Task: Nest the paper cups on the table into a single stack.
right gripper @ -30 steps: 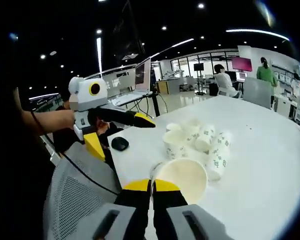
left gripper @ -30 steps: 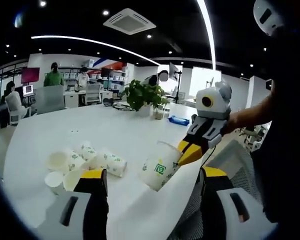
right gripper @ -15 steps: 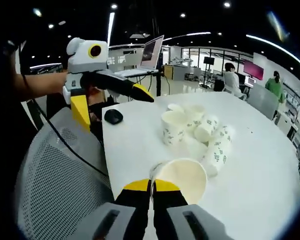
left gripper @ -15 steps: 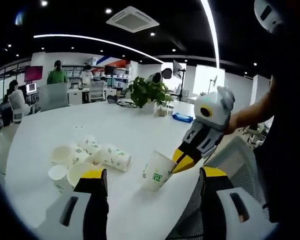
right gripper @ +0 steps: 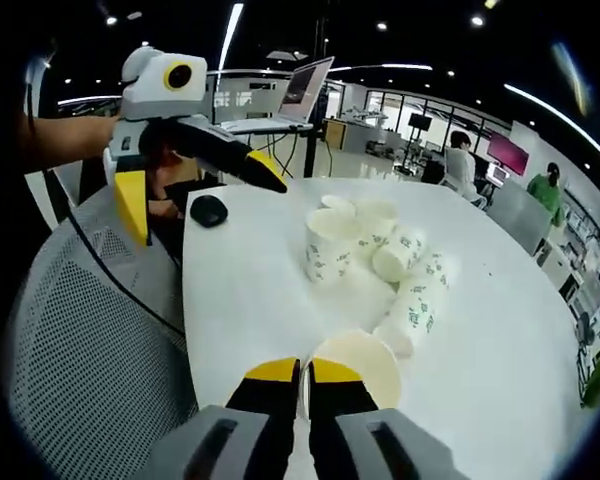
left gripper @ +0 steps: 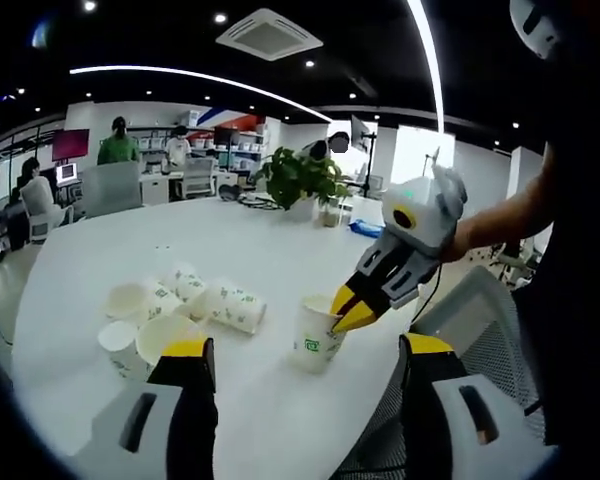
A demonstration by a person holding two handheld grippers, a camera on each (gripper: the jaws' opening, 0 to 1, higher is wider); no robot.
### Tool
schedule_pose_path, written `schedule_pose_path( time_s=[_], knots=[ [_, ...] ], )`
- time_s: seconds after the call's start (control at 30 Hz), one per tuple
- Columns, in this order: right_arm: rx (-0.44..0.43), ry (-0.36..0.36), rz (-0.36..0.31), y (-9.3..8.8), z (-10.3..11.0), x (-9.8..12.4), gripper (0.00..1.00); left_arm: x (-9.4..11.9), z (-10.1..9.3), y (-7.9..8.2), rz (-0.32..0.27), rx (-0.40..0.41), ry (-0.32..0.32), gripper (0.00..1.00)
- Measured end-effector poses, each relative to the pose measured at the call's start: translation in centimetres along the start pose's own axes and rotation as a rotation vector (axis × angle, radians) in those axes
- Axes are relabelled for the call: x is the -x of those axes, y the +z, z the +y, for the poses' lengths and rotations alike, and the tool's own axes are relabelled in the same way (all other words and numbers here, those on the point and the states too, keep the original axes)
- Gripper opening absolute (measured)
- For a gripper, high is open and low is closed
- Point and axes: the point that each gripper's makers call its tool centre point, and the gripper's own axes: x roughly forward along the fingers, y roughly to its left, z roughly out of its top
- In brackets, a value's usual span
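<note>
Right gripper (right gripper: 301, 372) pinches upright cup (left gripper: 317, 333) by rim near the table (left gripper: 110, 260) edge; left gripper (left gripper: 298, 365) jaws spread. Loose cups (left gripper: 185, 310) mid-table. Thin paper, light, crushable: grip rims gently

Roughly seven paper cups (right gripper: 330, 245), one table (right gripper: 500, 330), one mouse (right gripper: 209, 209).

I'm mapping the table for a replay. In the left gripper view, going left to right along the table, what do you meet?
Heap of loose paper cups → upright cup, its rim pinched by the right claw → mesh chair back.
</note>
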Motion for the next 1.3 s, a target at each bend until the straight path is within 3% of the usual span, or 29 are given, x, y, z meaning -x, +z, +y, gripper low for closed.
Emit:
schedule_pose_path(
  time_s=[0.4, 1.17, 1.3],
  knots=[
    [0.061, 0.046, 0.01, 0.3, 1.7, -1.6, 0.0, 0.3, 0.4, -0.3, 0.008, -0.003, 0.03, 0.73],
    [0.083, 0.026, -0.054, 2.0, 1.5, -2.8, 0.0, 0.2, 1.2, -1.2, 0.032, -0.013, 0.058, 0.69],
    [0.076, 0.025, -0.062, 2.1, 1.4, -2.8, 0.06, 0.1, 1.5, -1.2, 0.036, -0.018, 0.06, 0.68]
  ],
)
